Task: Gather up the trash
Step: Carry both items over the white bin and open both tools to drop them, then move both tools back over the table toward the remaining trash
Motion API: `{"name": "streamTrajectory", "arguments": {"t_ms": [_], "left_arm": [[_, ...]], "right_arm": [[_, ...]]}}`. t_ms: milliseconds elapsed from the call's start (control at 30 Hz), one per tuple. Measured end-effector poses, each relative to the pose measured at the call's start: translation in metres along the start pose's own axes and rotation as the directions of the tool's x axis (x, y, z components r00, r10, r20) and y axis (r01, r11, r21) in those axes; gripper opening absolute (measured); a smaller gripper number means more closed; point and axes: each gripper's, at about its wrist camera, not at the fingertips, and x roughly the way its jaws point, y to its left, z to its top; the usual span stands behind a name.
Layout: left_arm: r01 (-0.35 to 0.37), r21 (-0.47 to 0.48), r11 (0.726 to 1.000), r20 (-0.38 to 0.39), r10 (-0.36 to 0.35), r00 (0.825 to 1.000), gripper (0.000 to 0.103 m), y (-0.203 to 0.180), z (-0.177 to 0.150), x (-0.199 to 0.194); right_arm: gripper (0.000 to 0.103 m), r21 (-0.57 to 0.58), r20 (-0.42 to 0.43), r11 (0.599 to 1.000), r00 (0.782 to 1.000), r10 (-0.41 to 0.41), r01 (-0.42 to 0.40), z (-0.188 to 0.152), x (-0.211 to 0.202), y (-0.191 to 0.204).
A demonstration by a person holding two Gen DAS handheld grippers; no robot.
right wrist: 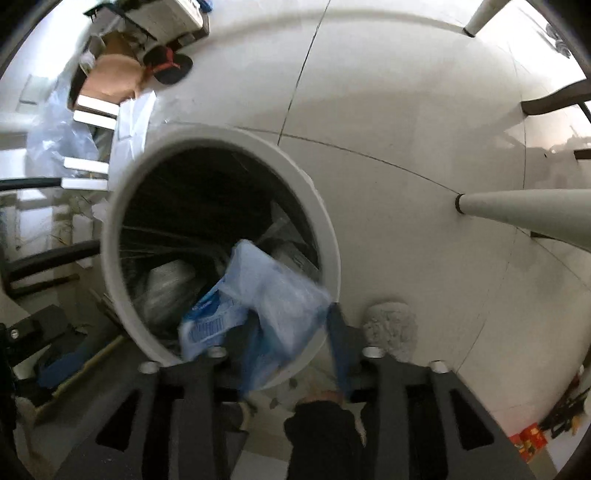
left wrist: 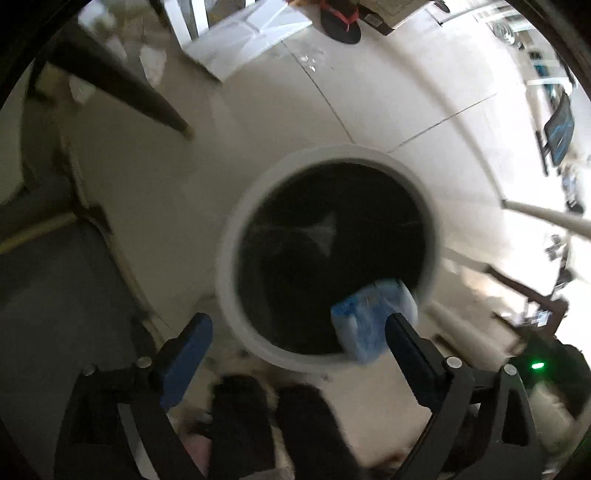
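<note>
A round white trash bin (left wrist: 236, 236) with a dark liner stands on the pale tiled floor, also in the right wrist view (right wrist: 325, 221). My left gripper (left wrist: 299, 332) is open and empty above the bin's near rim. A blue and clear plastic wrapper (left wrist: 373, 317) hangs over the bin's near right edge. In the right wrist view my right gripper (right wrist: 291, 332) has its jaws apart with the same wrapper (right wrist: 266, 295) between them, blurred, over the bin mouth; I cannot tell if the fingers still touch it. Other clear plastic trash (right wrist: 166, 288) lies inside the bin.
A dark table leg (left wrist: 122, 92) stands far left, a grey tapered leg (right wrist: 524, 214) right of the bin. A black and red sandal (left wrist: 340, 22) and white boards (left wrist: 243, 37) lie beyond. The person's dark feet (left wrist: 280, 424) are near the bin.
</note>
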Motion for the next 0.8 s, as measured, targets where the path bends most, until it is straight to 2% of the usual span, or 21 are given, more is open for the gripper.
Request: {"name": "streamTrajectory", "arguments": {"t_ms": [67,100,133,233,333,600,800], "left_arm": [[-0.104,0.056,0.993,0.052,0.101,0.994,0.101,-0.001,-0.006,-0.006],[-0.140,0.078,0.987,0.084,0.133,0.988,0.101,-0.002,-0.010,-0.011],[-0.187,0.104,0.977,0.127,0.174,0.977,0.101,-0.003,-0.016,-0.016],[-0.289,0.150,0.945,0.181,0.262,0.948,0.101,-0.007,-0.031,-0.029],[-0.334,0.169,0.927,0.207,0.297,0.932,0.101,-0.005,-0.044,-0.042],[-0.355,0.169,0.919,0.236,0.312,0.920,0.101,-0.004,-0.071,-0.083],[-0.360,0.170,0.917,0.258,0.312,0.914,0.101,-0.014,-0.090,-0.132]], "right_arm": [[0.095,-0.060,0.023,0.997,0.999,-0.047,0.048,0.001,-0.001,0.012],[0.098,-0.089,0.040,0.994,0.997,-0.067,0.070,0.002,-0.002,0.020],[0.099,-0.118,0.056,0.988,0.994,-0.092,0.098,0.000,-0.005,0.025],[0.099,-0.196,0.092,0.968,0.986,-0.140,0.156,-0.005,-0.018,0.041],[0.100,-0.234,0.121,0.955,0.980,-0.157,0.182,-0.009,-0.036,0.051],[0.101,-0.255,0.135,0.951,0.980,-0.144,0.175,-0.017,-0.092,0.068],[0.101,-0.271,0.141,0.948,0.981,-0.132,0.166,-0.030,-0.144,0.077]]}}
